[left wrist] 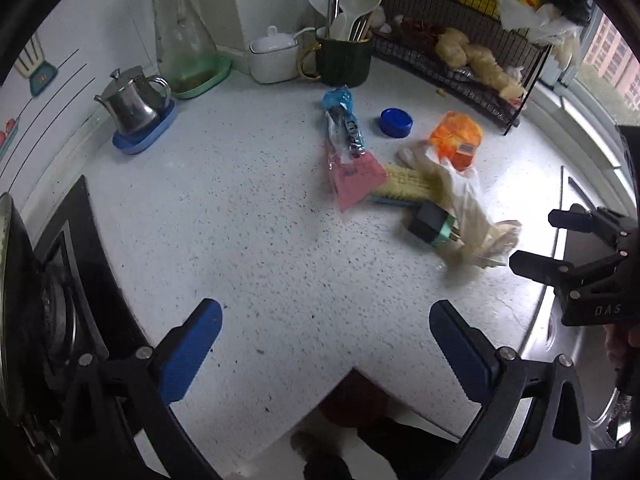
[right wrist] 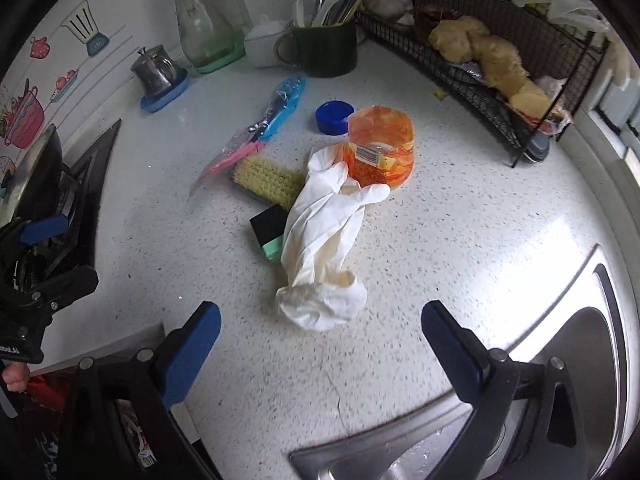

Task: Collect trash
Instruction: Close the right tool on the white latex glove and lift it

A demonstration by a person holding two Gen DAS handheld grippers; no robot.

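A crumpled white rubber glove (right wrist: 324,240) lies on the speckled counter, just ahead of my open, empty right gripper (right wrist: 320,340); it also shows in the left wrist view (left wrist: 468,216). Behind it sit an orange plastic cup (right wrist: 380,152), a blue bottle cap (right wrist: 334,117), a blue-and-pink wrapper (right wrist: 264,128), a yellow scrub brush (right wrist: 268,178) and a black-and-green block (right wrist: 272,232). My left gripper (left wrist: 324,344) is open and empty over bare counter, well short of the pile. The right gripper (left wrist: 536,240) appears at the right edge of the left view.
A gas hob (left wrist: 60,280) lies at the left and a steel sink (right wrist: 560,360) at the right. At the back stand a steel teapot (left wrist: 132,100), a glass carafe (left wrist: 180,40), a white sugar pot (left wrist: 274,56), a green utensil mug (left wrist: 344,56) and a black wire rack (left wrist: 480,52).
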